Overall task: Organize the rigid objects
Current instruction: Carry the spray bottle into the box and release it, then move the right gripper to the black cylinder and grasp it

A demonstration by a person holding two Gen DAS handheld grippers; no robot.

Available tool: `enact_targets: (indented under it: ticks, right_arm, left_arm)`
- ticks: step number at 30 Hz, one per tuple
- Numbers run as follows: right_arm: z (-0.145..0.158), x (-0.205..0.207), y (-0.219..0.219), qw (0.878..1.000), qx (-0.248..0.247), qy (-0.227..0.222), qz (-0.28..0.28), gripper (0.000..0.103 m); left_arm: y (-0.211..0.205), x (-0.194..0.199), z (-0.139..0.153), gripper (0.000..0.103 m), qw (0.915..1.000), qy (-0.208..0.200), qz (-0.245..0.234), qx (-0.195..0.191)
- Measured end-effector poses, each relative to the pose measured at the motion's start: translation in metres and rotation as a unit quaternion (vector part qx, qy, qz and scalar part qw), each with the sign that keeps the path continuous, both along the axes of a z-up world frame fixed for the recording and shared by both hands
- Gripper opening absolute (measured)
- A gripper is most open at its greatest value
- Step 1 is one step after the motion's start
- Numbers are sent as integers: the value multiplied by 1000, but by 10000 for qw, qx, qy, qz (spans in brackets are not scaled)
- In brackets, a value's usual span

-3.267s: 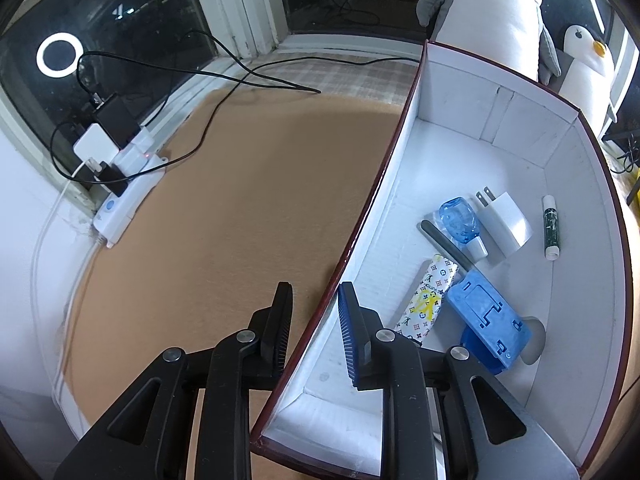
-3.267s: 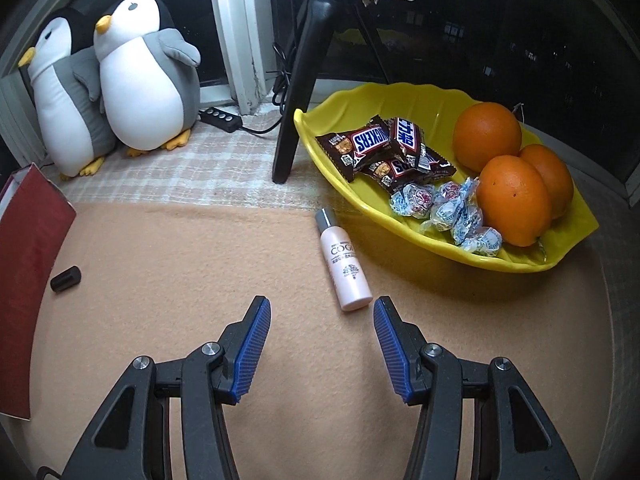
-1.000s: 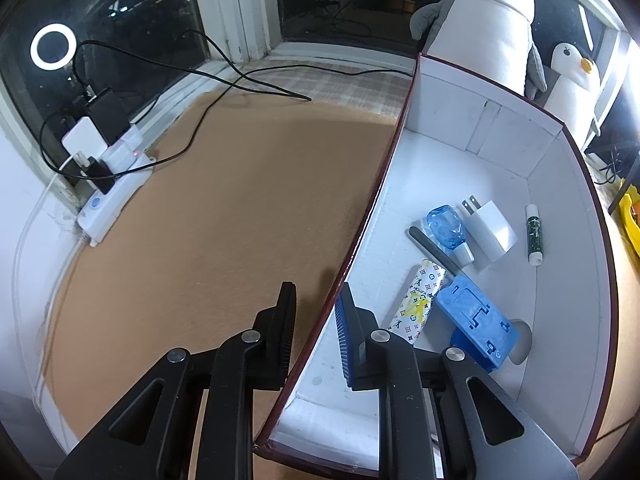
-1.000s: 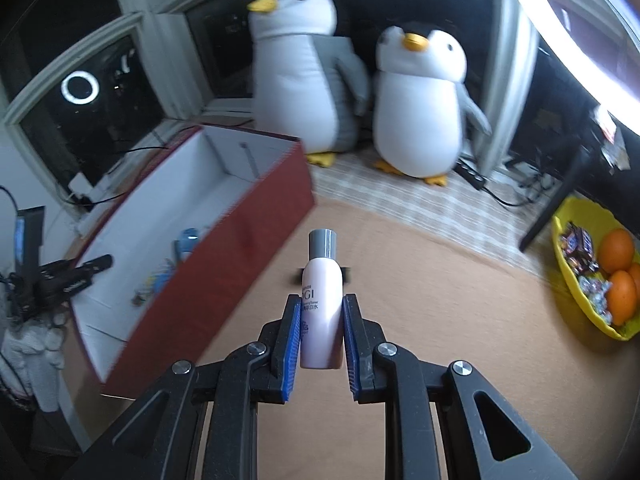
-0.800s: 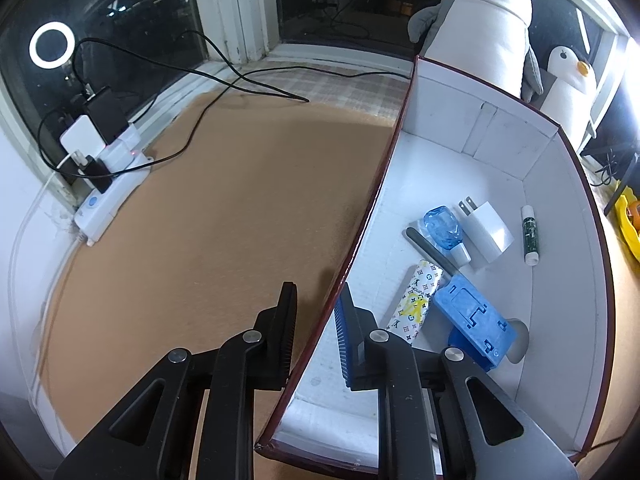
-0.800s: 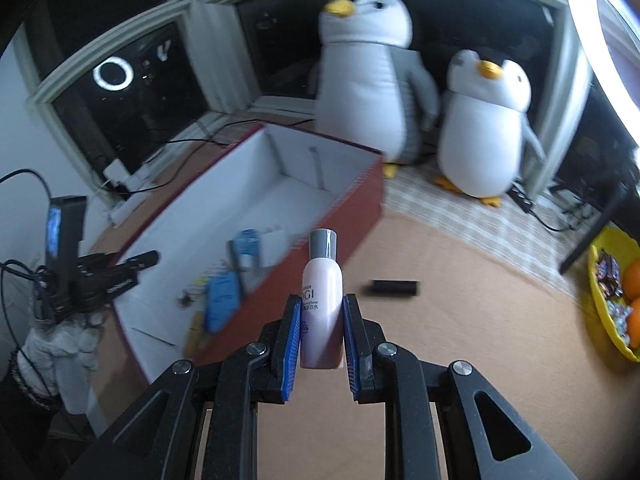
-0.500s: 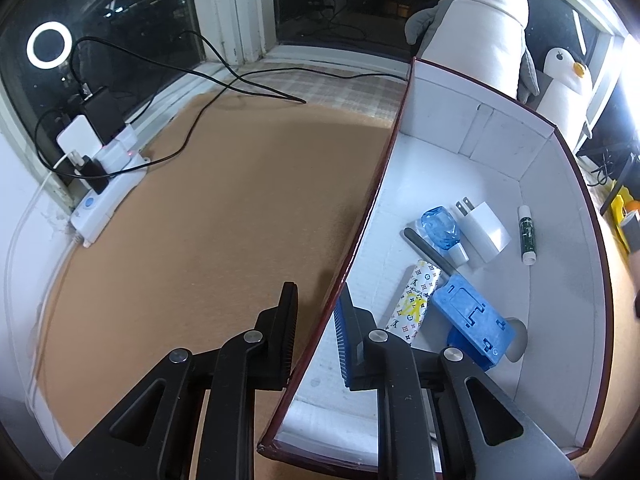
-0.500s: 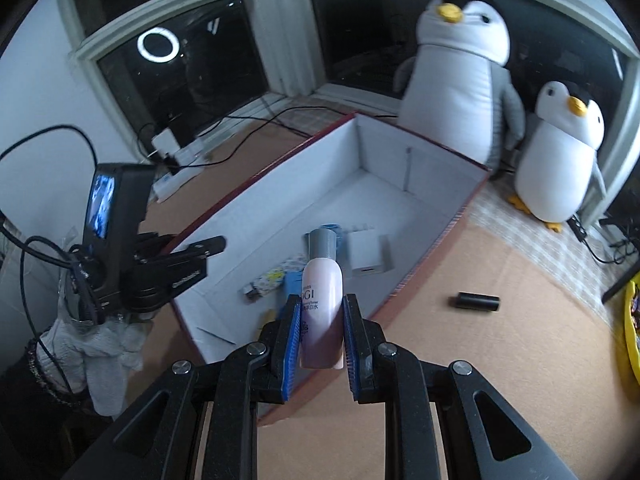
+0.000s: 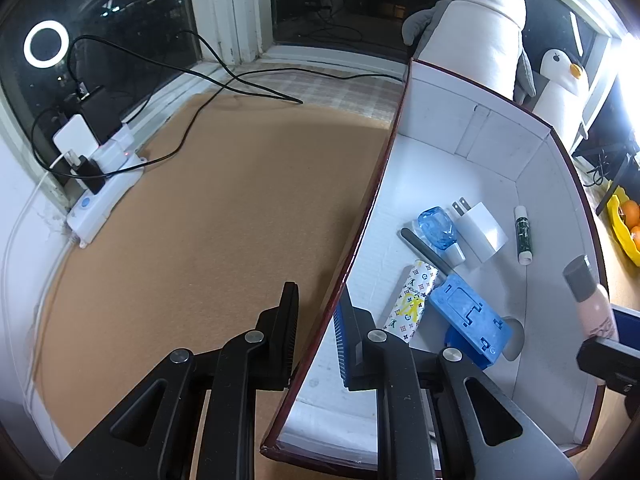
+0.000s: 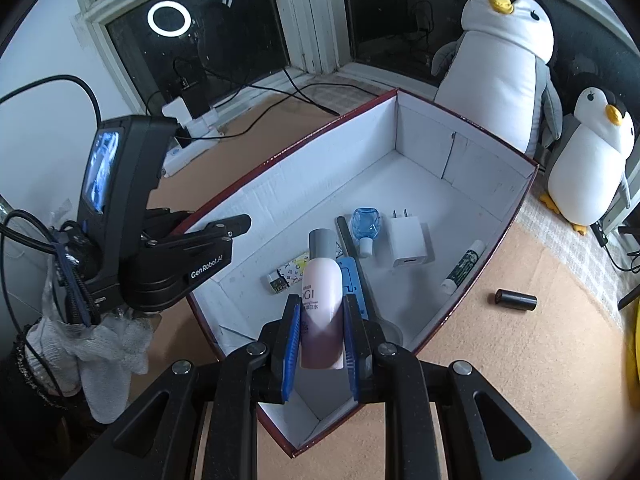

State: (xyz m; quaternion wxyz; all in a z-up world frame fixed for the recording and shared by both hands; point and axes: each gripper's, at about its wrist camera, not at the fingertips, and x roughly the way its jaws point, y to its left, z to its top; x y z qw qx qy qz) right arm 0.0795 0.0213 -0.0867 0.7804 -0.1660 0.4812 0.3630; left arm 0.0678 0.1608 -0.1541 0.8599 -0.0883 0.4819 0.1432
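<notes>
A box (image 9: pixel 472 136), white inside and dark red outside, lies on the brown mat. My left gripper (image 9: pixel 316 332) is shut on the box's left wall near the front corner. My right gripper (image 10: pixel 320 336) is shut on a pink bottle (image 10: pixel 322 292) with a grey cap, held upright above the box's (image 10: pixel 320 172) near end. In the left wrist view the pink bottle (image 9: pixel 592 300) shows over the box's right wall. On the box floor lie a small blue bottle (image 10: pixel 366 222), a white charger (image 10: pixel 408 244), a thin tube (image 10: pixel 464 266), a patterned stick (image 9: pixel 414 300) and a blue stand (image 9: pixel 468 316).
A black cylinder (image 10: pixel 516 300) lies on the mat right of the box. Two plush penguins (image 10: pixel 504 60) stand behind it. A power strip (image 9: pixel 104 200) with cables sits at the left window edge. A yellow bowl (image 9: pixel 622 224) with oranges is far right. A gloved hand (image 10: pixel 100 344) holds the left gripper.
My right gripper has carried the pink bottle leftward from over the open mat to above the box's near end. The left gripper has kept its hold on the wall.
</notes>
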Motion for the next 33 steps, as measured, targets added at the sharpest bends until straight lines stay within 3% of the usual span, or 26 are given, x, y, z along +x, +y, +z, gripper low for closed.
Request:
enact_targets:
  ticks: [7, 14, 21, 28, 33]
  right_arm:
    - [2, -1, -2, 10000, 95, -30, -2, 33]
    - [8, 3, -20, 9989, 406, 12, -215, 33]
    - [19, 15, -69, 9949, 716, -28, -711, 33]
    - [5, 41, -131, 9928, 327, -107, -1149, 38]
    - [-13, 64, -152, 9924, -93, -128, -1219, 42]
  left_arm:
    - [-3, 1, 5, 16, 10000, -20, -47, 53]
    - [-6, -3, 12, 16, 9998, -56, -64, 179]
    - [-7, -7, 15, 16, 9997, -17, -45, 236]
    - [-9, -11, 16, 16, 9995, 33, -7, 317]
    - [-10, -11, 16, 16, 9993, 64, 23, 362]
